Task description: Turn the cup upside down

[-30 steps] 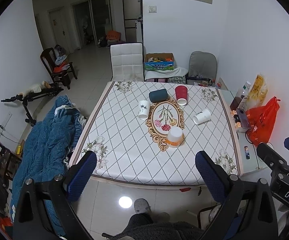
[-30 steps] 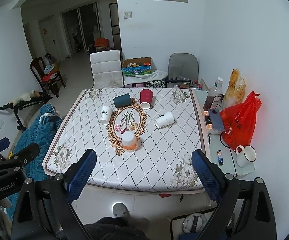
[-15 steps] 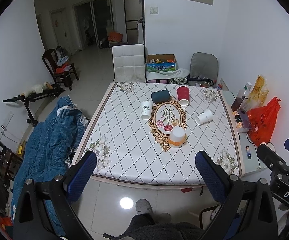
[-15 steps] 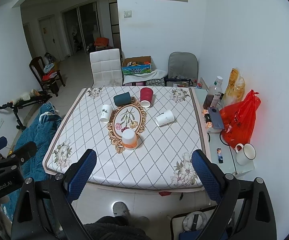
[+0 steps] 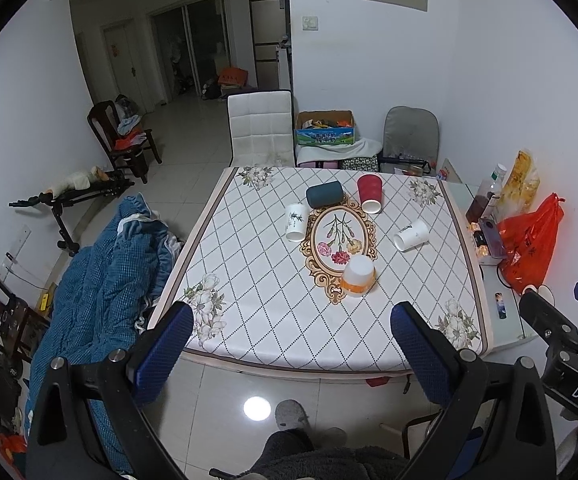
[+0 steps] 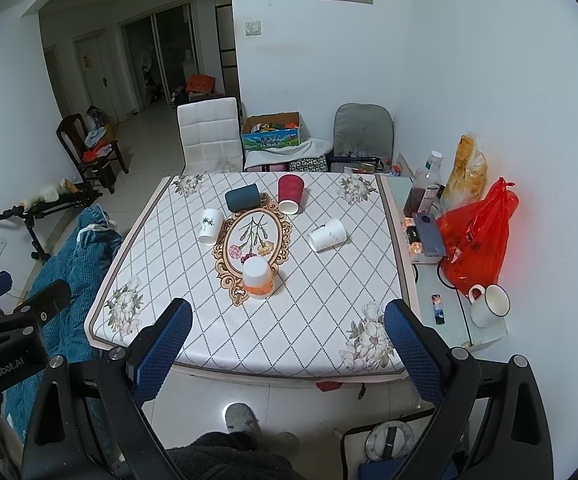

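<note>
Several cups are on the patterned table (image 5: 273, 304) (image 6: 313, 320). A white cup with an orange band (image 5: 358, 276) (image 6: 257, 276) stands upside down nearest me. A white cup (image 5: 411, 235) (image 6: 328, 234) lies on its side at the right. A red cup (image 5: 370, 193) (image 6: 290, 193) and a dark teal cup (image 5: 324, 194) (image 6: 242, 197) lie at the far side. A white cup with a plant print (image 5: 296, 222) (image 6: 210, 226) is at the left. My left gripper (image 5: 289, 354) and right gripper (image 6: 287, 350) are open and empty, held before the table's near edge.
A side shelf at the right holds a red bag (image 6: 475, 232), a bottle (image 6: 423, 188), a phone (image 6: 429, 234) and a white mug (image 6: 489, 306). A blue blanket (image 5: 101, 280) lies left of the table. A white chair (image 5: 261, 128) and a grey chair (image 5: 409, 136) stand behind it.
Both views have pulled back and risen slightly; the table looks a little smaller and farther. The cups have not moved and both grippers stay open.
</note>
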Tool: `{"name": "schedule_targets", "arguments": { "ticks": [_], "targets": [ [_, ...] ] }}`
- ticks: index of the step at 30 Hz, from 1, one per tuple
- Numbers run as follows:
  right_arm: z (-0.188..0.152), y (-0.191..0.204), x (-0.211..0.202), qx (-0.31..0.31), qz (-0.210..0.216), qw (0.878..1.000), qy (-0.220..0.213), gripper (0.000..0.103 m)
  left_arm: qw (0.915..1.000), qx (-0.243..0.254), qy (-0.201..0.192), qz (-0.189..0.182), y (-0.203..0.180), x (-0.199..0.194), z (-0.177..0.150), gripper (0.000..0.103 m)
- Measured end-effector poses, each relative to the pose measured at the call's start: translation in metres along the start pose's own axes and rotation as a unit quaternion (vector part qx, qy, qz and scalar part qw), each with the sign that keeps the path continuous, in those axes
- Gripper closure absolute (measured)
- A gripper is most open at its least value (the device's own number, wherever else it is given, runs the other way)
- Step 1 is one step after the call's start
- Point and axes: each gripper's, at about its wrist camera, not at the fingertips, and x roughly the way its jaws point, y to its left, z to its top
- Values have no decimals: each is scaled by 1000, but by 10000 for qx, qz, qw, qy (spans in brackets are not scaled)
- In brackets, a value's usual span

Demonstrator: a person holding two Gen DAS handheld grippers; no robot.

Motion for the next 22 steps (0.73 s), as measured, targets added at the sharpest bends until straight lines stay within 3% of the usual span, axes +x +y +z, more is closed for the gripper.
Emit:
{"name": "schedule_targets", "arguments": {
  "ticks": [22],
  "targets": [
    [1,-4,1,22,3,10000,16,4,10000,-32,-19,17,-10,7,7,2]
  ]
}}
